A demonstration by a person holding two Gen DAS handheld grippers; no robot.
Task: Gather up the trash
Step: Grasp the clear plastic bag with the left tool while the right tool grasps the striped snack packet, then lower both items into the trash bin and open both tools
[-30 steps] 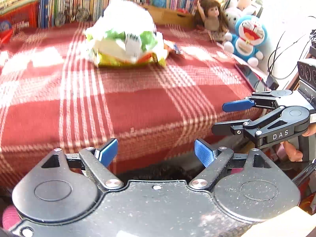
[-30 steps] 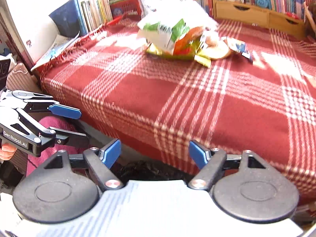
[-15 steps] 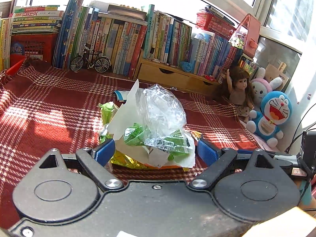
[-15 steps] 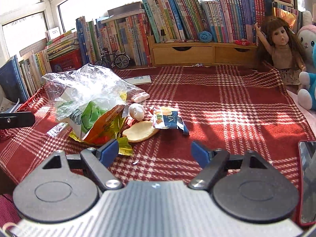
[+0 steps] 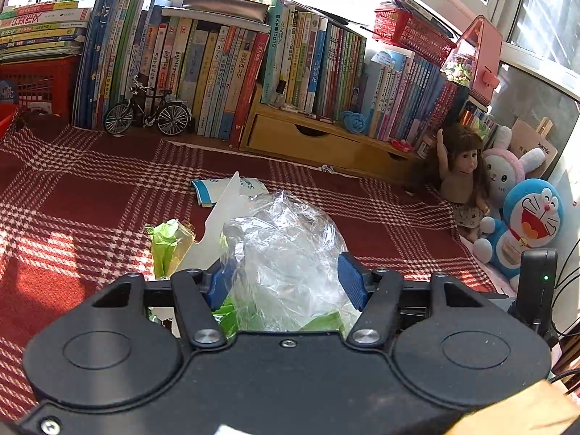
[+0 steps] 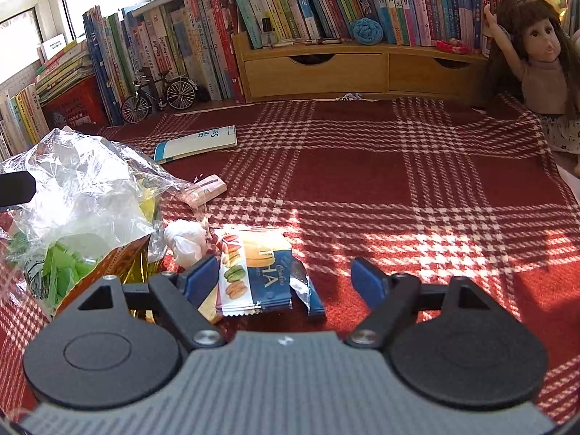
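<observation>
Trash bag (image 5: 286, 250) between closing pads (image 5: 349, 282)

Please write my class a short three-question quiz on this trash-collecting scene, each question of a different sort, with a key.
1. Multiple choice: in the right wrist view, what lies on the blanket between the fingers of the right gripper?
A) macaron cookie packet
B) a spoon
C) a shoe
2. True or false: the right gripper's fingers are shut tight on the packet.
3. Fill in: the toy bicycle stands in front of a row of ____.

Key:
1. A
2. False: they stand wide open.
3. books
</observation>
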